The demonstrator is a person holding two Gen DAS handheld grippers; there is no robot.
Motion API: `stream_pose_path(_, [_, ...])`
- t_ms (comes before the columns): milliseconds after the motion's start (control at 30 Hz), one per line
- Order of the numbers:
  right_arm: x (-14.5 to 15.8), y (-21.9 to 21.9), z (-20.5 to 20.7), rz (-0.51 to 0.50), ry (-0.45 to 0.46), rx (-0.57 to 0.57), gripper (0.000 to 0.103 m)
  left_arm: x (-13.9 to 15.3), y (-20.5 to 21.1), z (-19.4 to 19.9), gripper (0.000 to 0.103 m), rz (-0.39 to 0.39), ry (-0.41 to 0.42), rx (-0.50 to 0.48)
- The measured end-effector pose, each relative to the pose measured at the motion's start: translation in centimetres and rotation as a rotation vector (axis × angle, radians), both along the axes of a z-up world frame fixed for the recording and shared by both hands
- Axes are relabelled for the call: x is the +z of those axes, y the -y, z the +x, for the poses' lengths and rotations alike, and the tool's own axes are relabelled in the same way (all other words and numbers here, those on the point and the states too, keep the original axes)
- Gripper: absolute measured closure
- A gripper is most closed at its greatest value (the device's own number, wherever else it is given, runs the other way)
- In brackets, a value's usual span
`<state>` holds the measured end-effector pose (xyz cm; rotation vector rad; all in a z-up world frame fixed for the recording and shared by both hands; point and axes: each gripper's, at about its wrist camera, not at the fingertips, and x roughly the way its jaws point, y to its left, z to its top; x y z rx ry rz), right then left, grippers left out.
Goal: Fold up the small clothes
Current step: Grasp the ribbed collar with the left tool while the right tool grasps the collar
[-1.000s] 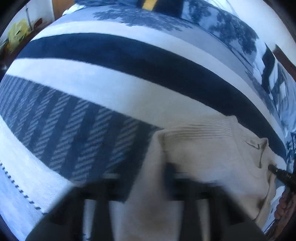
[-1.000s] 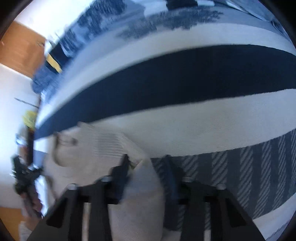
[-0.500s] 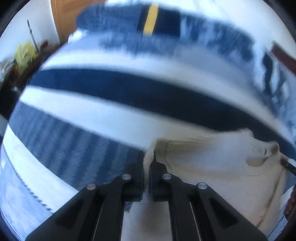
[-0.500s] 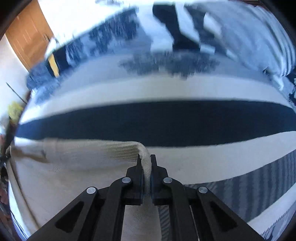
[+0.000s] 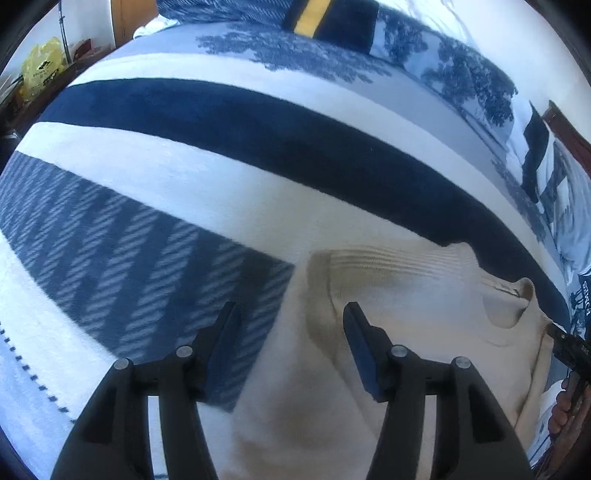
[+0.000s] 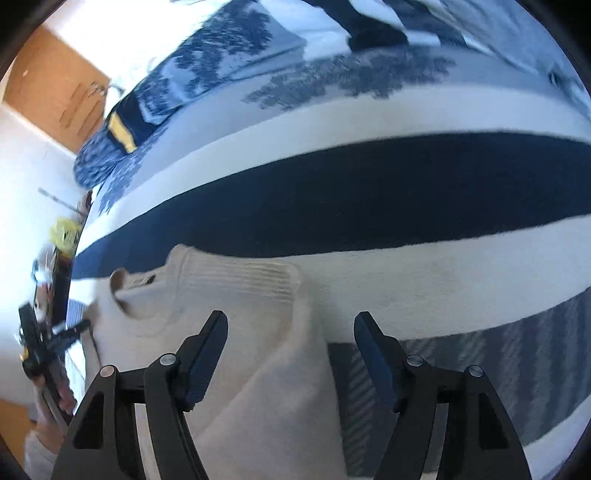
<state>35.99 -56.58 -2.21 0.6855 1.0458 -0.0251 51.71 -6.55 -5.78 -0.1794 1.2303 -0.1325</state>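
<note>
A cream knit sweater (image 5: 406, 317) lies on the blue and white striped bedspread (image 5: 221, 147), its round neck opening toward the right of the left wrist view. My left gripper (image 5: 290, 321) hangs just above the sweater's folded left edge; its jaws are opening and the pads do not press on the cloth. In the right wrist view the same sweater (image 6: 240, 306) shows its ribbed end lying flat. My right gripper (image 6: 290, 328) is above the sweater's right edge, jaws opening, with the fold lying loose between the fingers. The other gripper shows at each view's edge.
The striped bedspread (image 6: 406, 192) runs wide beyond the sweater. A dark pillow with a yellow band (image 5: 325, 18) lies at the far end. A wooden door (image 6: 55, 88) and a yellow bag (image 5: 40, 70) stand off the bed. A hand (image 5: 561, 410) holds the other gripper at the right edge.
Half a second ago both grippers pinched folds of the sweater with shut jaws. Now both stand wide apart and the cloth has dropped flat onto the bedspread.
</note>
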Motion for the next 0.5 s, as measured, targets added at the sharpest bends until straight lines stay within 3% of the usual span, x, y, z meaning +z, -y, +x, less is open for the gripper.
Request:
stream_pose_path(33, [-0.5, 0.0, 0.4, 0.011, -0.006, -0.012, 0.045, -0.2, 0.1, 0.2, 0.050, 0.004, 0.001, 0.006])
stream_pose_path(67, [-0.6, -0.3, 0.6, 0.013, -0.014, -0.013, 0.064, -0.4, 0.6, 0.0, 0.067, 0.017, 0.008, 0.010])
stream_pose_path(100, [-0.9, -0.5, 0.8, -0.001, -0.024, -0.018, 0.071, -0.4, 0.9, -0.1, 0.094, 0.036, 0.011, 0.007])
stream_pose_path(133, [-0.9, -0.8, 1.0, -0.040, -0.032, -0.023, 0.089, -0.5, 1.0, 0.0, 0.098, 0.042, 0.005, 0.010])
stream_pose_path(167, [-0.7, -1.1, 0.9, -0.066, -0.032, -0.025, 0.098, -0.2, 0.7, -0.1, 0.098, 0.012, 0.007, 0.026])
stream_pose_path(333, [4.1, -1.9, -2.9, -0.128, 0.105, -0.014, 0.099, 4.9, -2.0, -4.1, 0.098, -0.119, 0.117, -0.005])
stream_pose_path(500, [9.7, -3.7, -11.9, -0.131, 0.226, 0.009, 0.099, 12.6, -4.1, -14.8, 0.098, -0.171, 0.230, -0.082])
